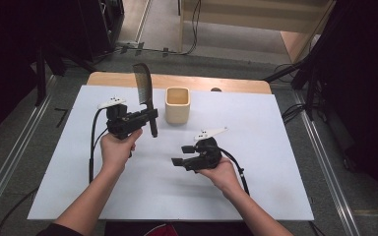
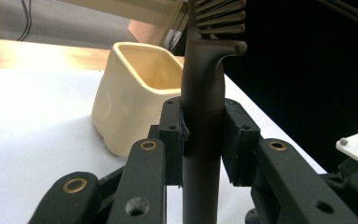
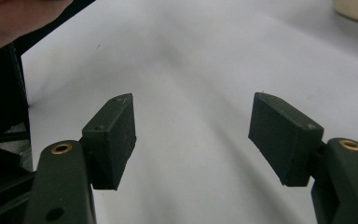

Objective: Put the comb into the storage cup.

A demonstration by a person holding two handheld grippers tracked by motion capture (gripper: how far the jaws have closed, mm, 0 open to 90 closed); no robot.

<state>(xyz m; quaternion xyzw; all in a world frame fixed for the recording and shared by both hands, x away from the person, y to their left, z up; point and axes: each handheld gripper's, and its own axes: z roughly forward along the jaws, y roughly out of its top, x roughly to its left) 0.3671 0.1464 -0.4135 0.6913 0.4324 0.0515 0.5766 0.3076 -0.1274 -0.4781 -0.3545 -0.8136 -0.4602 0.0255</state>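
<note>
A dark comb (image 1: 142,84) stands upright above the white tabletop (image 1: 266,147), teeth at the top. My left gripper (image 1: 150,117) is shut on its handle (image 2: 204,93), with a pad pressed against each side. Just to the right of the comb a cream square cup (image 1: 177,105) stands open and upright; the left gripper view has the cup (image 2: 130,88) right behind the jaws. My right gripper (image 1: 176,161) hovers low over the middle of the table, pointing left. Its jaws stand open with nothing between the pads (image 3: 114,135), and only bare white surface lies below.
The wooden table edge (image 1: 177,80) runs behind the white sheet. Black cables (image 1: 94,142) trail from both grippers across the table. Metal rails (image 1: 320,162) flank the table on the floor. The cup's corner (image 3: 356,9) sits at the top right of the right gripper view.
</note>
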